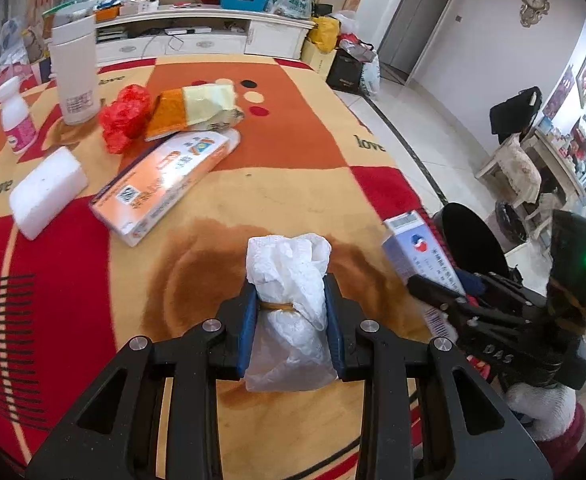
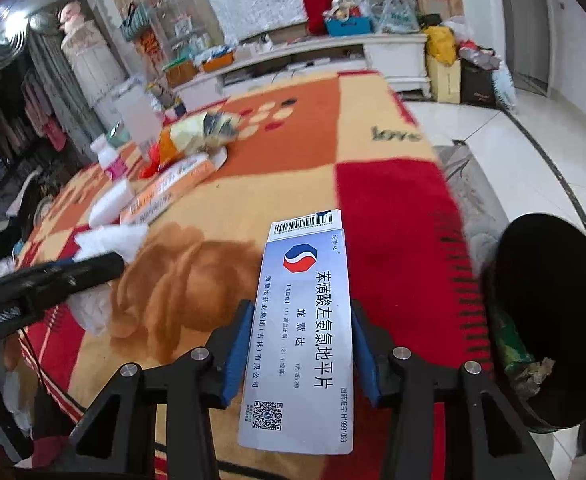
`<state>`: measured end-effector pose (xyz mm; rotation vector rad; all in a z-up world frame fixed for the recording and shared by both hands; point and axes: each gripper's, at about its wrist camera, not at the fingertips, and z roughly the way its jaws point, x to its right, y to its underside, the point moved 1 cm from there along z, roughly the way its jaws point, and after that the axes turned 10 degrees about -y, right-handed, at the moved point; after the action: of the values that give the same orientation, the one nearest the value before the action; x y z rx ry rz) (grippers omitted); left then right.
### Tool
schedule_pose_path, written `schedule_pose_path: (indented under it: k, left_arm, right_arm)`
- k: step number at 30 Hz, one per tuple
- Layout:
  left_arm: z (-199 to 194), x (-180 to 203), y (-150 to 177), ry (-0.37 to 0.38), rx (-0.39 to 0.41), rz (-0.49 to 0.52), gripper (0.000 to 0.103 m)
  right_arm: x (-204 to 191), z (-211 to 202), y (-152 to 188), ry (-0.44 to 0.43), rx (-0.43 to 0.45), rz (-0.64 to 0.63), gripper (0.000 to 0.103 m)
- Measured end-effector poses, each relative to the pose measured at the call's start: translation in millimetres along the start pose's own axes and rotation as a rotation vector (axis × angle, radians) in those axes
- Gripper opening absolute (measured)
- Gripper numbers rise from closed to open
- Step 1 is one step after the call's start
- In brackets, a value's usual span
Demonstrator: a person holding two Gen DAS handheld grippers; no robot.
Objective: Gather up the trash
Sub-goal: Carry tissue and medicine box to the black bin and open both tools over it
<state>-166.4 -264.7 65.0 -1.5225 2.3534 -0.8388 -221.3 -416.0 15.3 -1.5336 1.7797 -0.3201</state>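
My left gripper (image 1: 291, 312) is shut on a white plastic bag bundle (image 1: 289, 280) tied with a rubber band, held above the patterned blanket (image 1: 293, 184). My right gripper (image 2: 299, 344) is shut on a pale blue medicine box (image 2: 303, 336) with a barcode flap; the box also shows in the left wrist view (image 1: 417, 252). A black trash bin (image 2: 549, 320) stands just right of the right gripper, off the blanket's edge, with some trash inside. The left gripper with the bag (image 2: 105, 240) shows at the left of the right wrist view.
On the blanket farther back lie an orange box (image 1: 161, 184), a white foam block (image 1: 47, 192), a red plastic wad (image 1: 127, 116), a yellow-orange packet (image 1: 197, 108), a small pink-labelled bottle (image 1: 15, 118) and a tall white container (image 1: 73, 76). Tiled floor (image 1: 433, 128) lies to the right.
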Motion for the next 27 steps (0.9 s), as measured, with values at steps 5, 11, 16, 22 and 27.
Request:
schedule_pose_path:
  k: [5, 11, 16, 22, 27]
  left_arm:
    - [7.1, 27.1, -7.7, 0.048, -0.008, 0.032, 0.028]
    - [14.8, 67.7, -19.5, 0.103, -0.019, 0.088, 0.028]
    - [23.8, 106.5, -29.0, 0.150, -0.029, 0.135, 0.028]
    - [38.7, 147.9, -37.4, 0.196, -0.053, 0.170, 0.028]
    - [51.0, 179.8, -45.8, 0.243, -0.078, 0.189, 0.028]
  right_arm:
    - [21.1, -24.5, -5.5, 0.037, 0.046, 0.033, 0.045]
    - [51.7, -49.6, -6.7, 0.085, 0.092, 0.083, 0.045]
    - [81.8, -69.6, -2.3, 0.128, 0.118, 0.131, 0.045]
    - [114.4, -90.8, 4.5, 0.175, 0.141, 0.179, 0.045]
    - [146.8, -105.4, 8.9, 0.215, 0.165, 0.247, 0.045]
